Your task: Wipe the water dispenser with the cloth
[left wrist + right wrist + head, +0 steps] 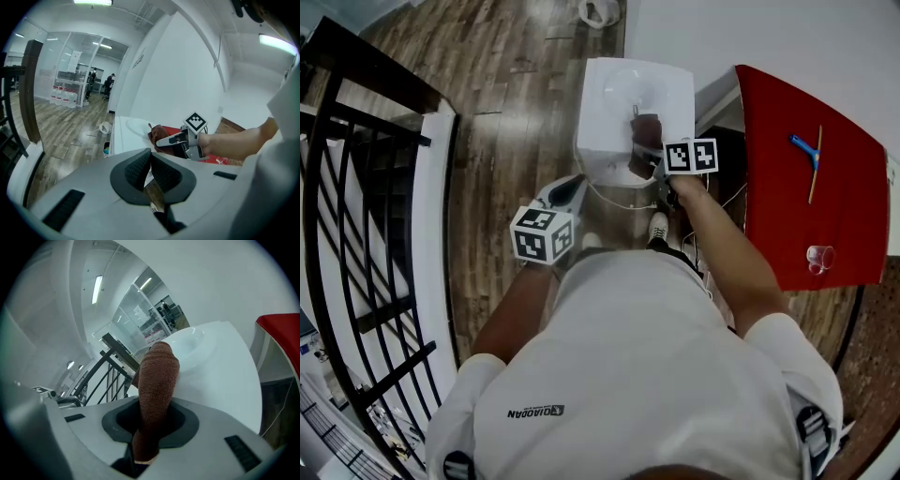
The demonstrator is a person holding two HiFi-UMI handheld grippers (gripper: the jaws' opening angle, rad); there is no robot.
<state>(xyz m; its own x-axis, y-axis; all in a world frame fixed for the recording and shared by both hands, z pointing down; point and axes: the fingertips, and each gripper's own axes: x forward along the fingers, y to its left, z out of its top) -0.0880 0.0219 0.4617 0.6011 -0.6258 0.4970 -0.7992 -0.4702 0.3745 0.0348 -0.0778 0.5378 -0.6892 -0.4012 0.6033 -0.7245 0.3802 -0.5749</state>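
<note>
The white water dispenser [619,94] stands in front of me on the wood floor. My right gripper [652,157] is shut on a brown cloth [646,137], which rests against the near right part of the dispenser's top. In the right gripper view the cloth [158,380] sticks up between the jaws, over the white top [220,366] with its round dish. My left gripper [577,182] hovers off the dispenser's near left corner, with its jaws closed on nothing. From the left gripper view [150,157] I see the right gripper [174,139], the cloth [158,133] and the dispenser [124,136].
A red table [848,216] stands to the right with a blue-handled tool [804,147], a thin stick [815,165] and a clear cup [818,256]. A black stair railing [356,187] runs along the left. White cables [623,202] hang near the dispenser's front.
</note>
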